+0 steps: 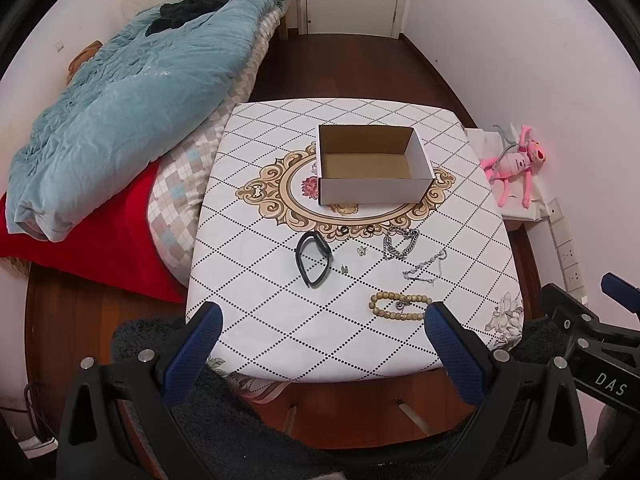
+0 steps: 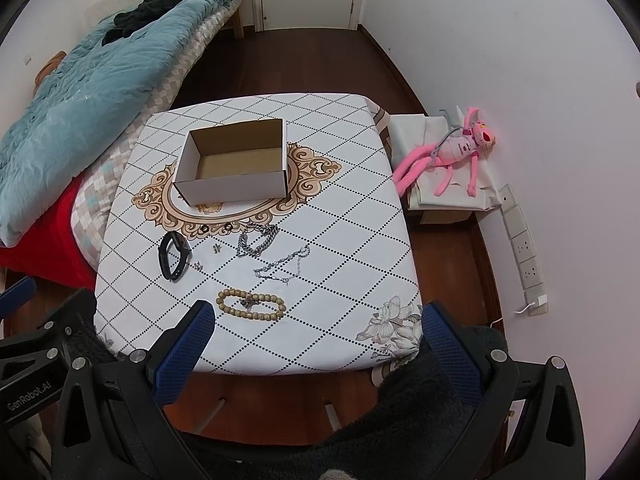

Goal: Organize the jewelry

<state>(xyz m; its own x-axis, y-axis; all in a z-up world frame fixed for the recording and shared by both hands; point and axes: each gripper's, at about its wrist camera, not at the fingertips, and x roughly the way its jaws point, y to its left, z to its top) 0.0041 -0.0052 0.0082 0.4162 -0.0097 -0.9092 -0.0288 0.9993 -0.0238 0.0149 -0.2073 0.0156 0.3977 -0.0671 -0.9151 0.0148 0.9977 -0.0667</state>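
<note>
An empty white cardboard box (image 1: 372,164) (image 2: 236,168) stands open on the patterned table (image 1: 280,320) (image 2: 340,280). In front of it lie a black wristband (image 1: 313,258) (image 2: 174,256), two small rings (image 1: 344,231) (image 2: 202,229), small earrings (image 1: 362,251) (image 2: 217,249), a silver chain bracelet (image 1: 400,242) (image 2: 258,240), a thin silver necklace (image 1: 426,266) (image 2: 284,266) and a wooden bead bracelet (image 1: 400,306) (image 2: 250,306). My left gripper (image 1: 322,320) and right gripper (image 2: 318,320) are open and empty above the table's near edge.
A bed with a teal quilt (image 1: 120,112) (image 2: 80,92) and red cover (image 1: 100,240) adjoins the table's left side. A pink plush toy (image 1: 516,164) (image 2: 452,156) lies on a low box at the right wall. Wall sockets (image 2: 524,248) line the right wall.
</note>
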